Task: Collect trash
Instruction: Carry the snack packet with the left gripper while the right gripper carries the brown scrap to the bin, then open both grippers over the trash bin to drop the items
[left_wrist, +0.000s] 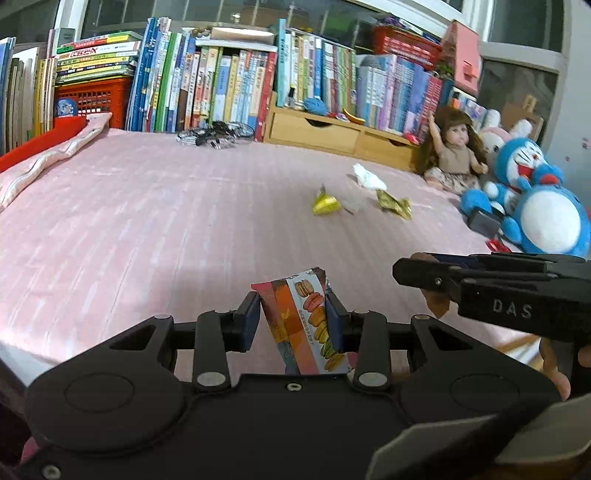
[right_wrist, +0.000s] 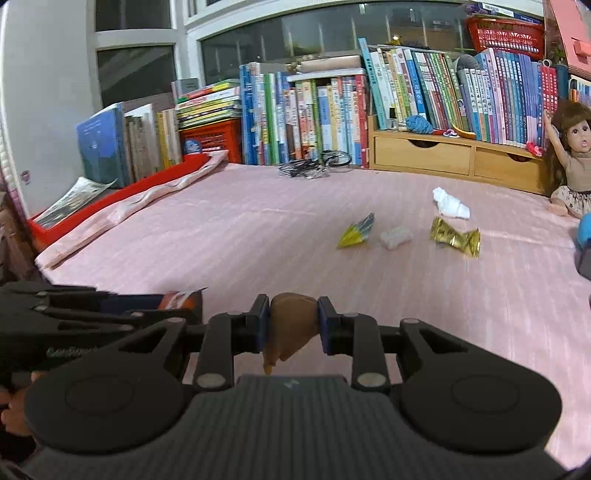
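Left jaws clamp upright macaron wrapper (left_wrist: 314, 325); right jaws clamp brown scrap (right_wrist: 291, 328), tip down

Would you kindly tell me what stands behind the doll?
Behind the doll stand upright books on a wooden drawer unit; whatever lies directly behind her body is hidden.

Pink striped sheet (left_wrist: 147, 221) — gold wrappers (right_wrist: 456, 236).

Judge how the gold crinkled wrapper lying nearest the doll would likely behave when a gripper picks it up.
The gold wrapper looks like thin creased foil with twisted ends, so it is probably very light and would crumple rather than resist. Its shiny surface may slip between the pads. It lies flat on the pink bedcover, so it seems unlikely to roll.
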